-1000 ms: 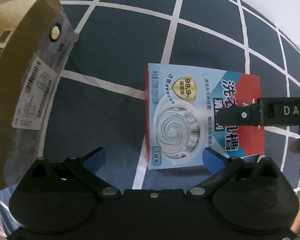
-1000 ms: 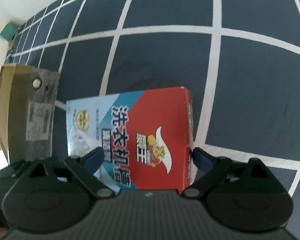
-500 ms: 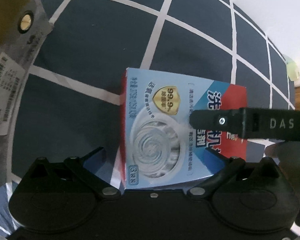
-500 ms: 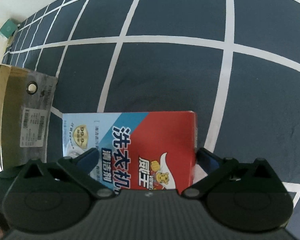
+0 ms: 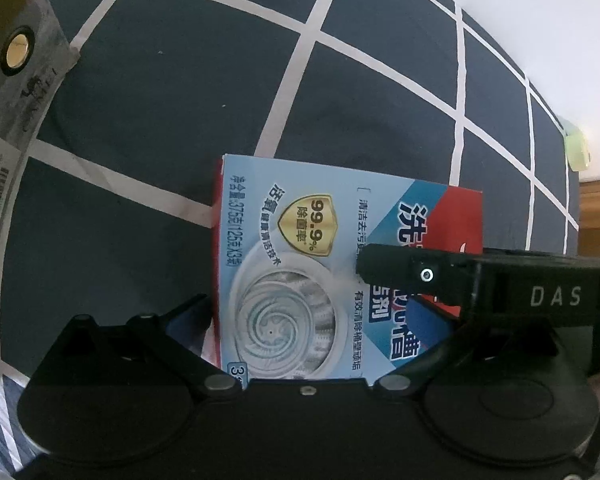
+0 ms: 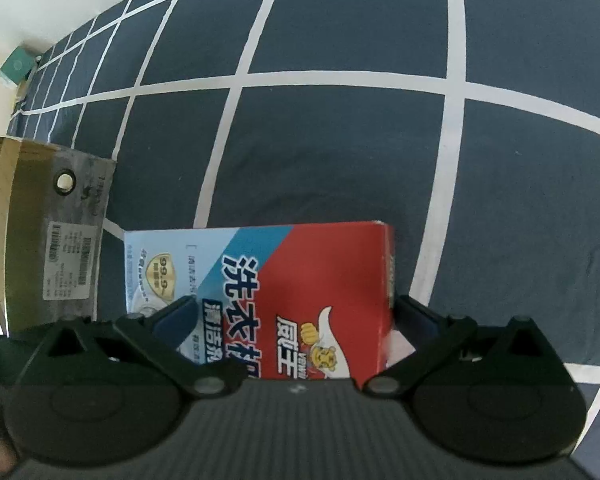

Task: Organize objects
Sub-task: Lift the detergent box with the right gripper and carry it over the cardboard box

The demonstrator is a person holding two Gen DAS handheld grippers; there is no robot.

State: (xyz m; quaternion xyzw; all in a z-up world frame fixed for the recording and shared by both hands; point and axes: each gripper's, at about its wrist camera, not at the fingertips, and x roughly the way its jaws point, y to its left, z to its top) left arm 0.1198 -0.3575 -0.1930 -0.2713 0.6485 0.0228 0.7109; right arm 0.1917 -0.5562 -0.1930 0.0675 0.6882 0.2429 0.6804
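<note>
box point(image 5: 300, 264) flat on grid-print bedspread point(image 5: 180, 100), beside cardboard carton point(image 6: 24, 240) | L gripper point(image 5: 316, 320) & R gripper point(image 6: 292, 312) both released, straddling box, pads not pressing | risk: soft cloth gives, glossy card box tilts/slips if jaws close unevenly | box rigid, rectangular, sharp corners

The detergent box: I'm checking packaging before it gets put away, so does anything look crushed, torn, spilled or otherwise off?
Nothing stands out. The detergent box lies flat and closed on the checked bedcover, its visible corners square and no powder around it. The cardboard box beside it only shows grey scuffing around its label.
</note>
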